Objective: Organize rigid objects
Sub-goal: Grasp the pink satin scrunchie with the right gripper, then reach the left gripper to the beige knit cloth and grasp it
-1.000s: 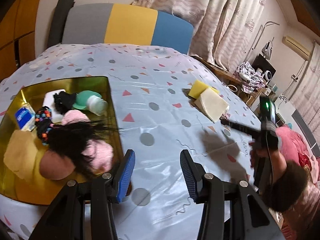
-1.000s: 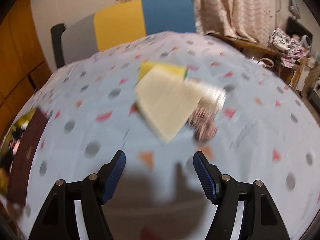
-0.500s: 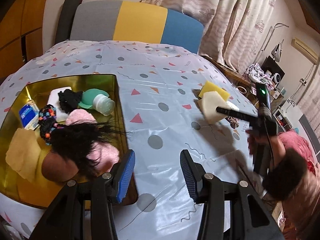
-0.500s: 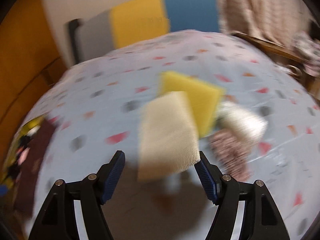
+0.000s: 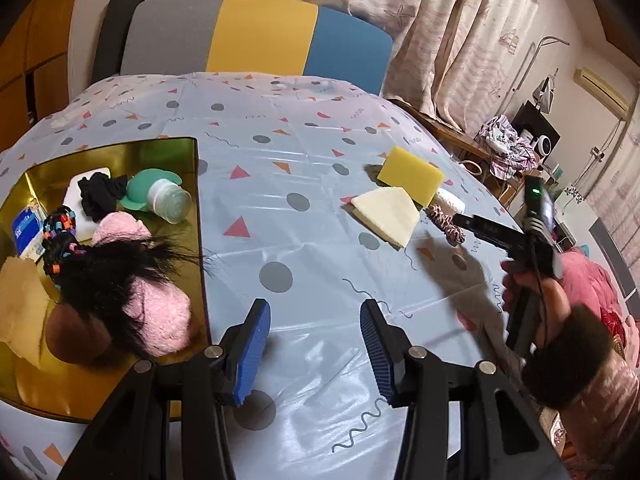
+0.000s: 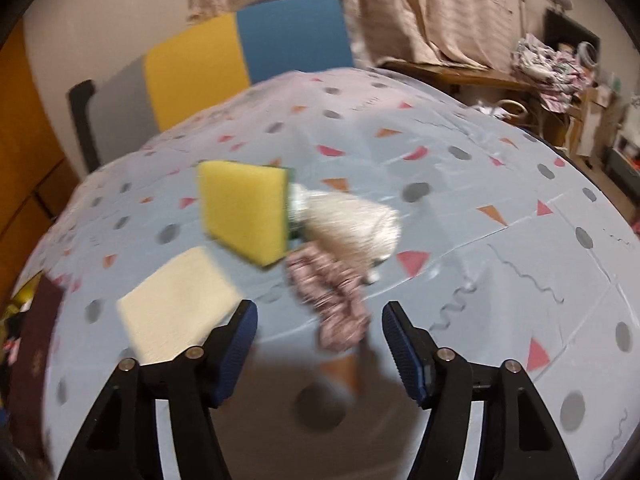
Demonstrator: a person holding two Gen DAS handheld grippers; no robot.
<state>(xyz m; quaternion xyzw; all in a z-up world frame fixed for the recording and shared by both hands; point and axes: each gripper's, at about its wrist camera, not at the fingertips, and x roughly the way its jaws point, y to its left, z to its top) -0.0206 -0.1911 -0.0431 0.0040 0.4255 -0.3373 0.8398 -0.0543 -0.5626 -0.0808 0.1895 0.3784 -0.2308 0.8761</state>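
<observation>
A desk (image 5: pixel 320 200) draped in a pale blue cloth with grey dots and red triangles is filling both views. At its left edge a gold tray (image 5: pixel 168 152) is holding a dark wig, pink fluffy items, a green cup (image 5: pixel 160 196) and small packets. Toward the right, a yellow sponge (image 6: pixel 244 212) is lying beside a cream cloth (image 6: pixel 176 304), touching a white bottle (image 6: pixel 352 224), with a patterned scrunchie (image 6: pixel 332 300) just below them. The left tool (image 5: pixel 316 344) is hanging over bare cloth, its jaws apart and empty. The right tool (image 6: pixel 320 348) is hovering just short of the scrunchie; its jaws have just been closing a little, yet are standing apart, gripping nothing.
</observation>
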